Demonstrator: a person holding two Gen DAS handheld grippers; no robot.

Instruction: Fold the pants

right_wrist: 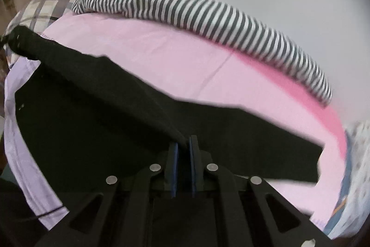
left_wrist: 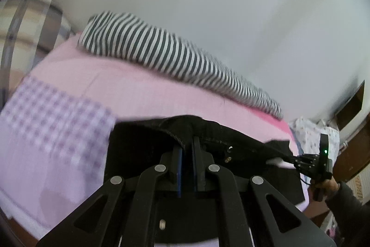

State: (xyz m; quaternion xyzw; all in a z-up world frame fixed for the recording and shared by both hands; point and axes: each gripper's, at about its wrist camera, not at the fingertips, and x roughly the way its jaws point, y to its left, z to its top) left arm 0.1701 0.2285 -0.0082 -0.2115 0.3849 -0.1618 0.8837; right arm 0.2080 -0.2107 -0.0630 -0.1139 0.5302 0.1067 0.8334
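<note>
Both grippers, left gripper point(left_wrist: 187, 149) and right gripper point(right_wrist: 183, 147), are pinching black cotton pants point(right_wrist: 104, 108) | lifting for fold over pink bedsheet point(right_wrist: 161, 50) | next: carrying edges across evenly.

A bed covered with a pale pink cotton sheet point(right_wrist: 161, 57) is lying under my fingers. A long black-and-white striped cloth point(right_wrist: 208, 13) is stretching along its far edge. Black fabric pants point(right_wrist: 92, 108) are spreading over its near side, and a plaid pillow point(right_wrist: 46, 4) is sitting at its far left corner.

No readable text, label or number anywhere.
</note>
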